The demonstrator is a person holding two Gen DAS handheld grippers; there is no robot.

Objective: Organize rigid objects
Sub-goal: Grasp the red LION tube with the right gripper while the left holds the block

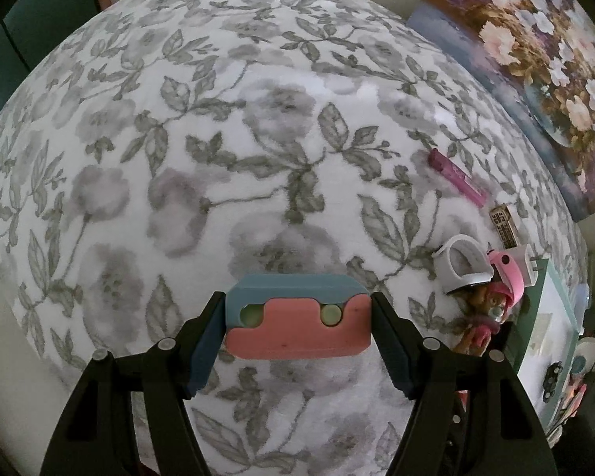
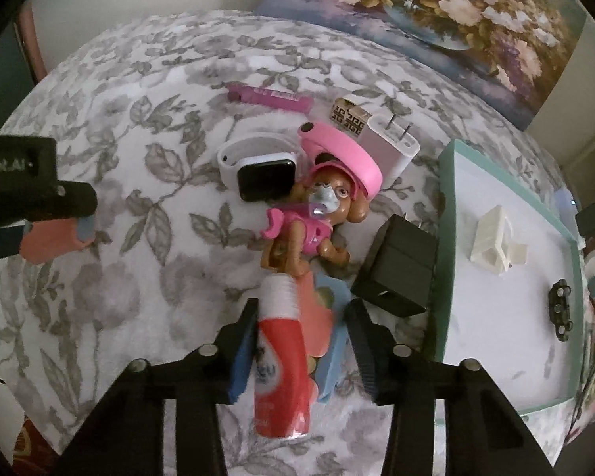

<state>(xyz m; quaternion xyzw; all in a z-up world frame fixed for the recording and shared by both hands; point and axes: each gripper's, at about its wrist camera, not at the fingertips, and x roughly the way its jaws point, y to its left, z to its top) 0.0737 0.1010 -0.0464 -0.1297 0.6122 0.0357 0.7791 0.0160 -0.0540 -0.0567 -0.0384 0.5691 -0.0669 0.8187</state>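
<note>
Pink-and-blue block (image 1: 297,317) is clamped by the left gripper (image 1: 297,341), a red tube (image 2: 283,361) lies between the right gripper's (image 2: 297,341) part-open fingers, while most items are left outside the tray (image 2: 444,214).

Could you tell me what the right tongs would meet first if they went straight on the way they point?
Probably the toy dog, just beyond the red tube between the right tongs; depth is uncertain.

Pink-and-blue block (image 1: 297,317) held level in left claw (image 1: 297,341), red-and-white tube (image 2: 283,357) between right claw (image 2: 303,337) fingers
</note>
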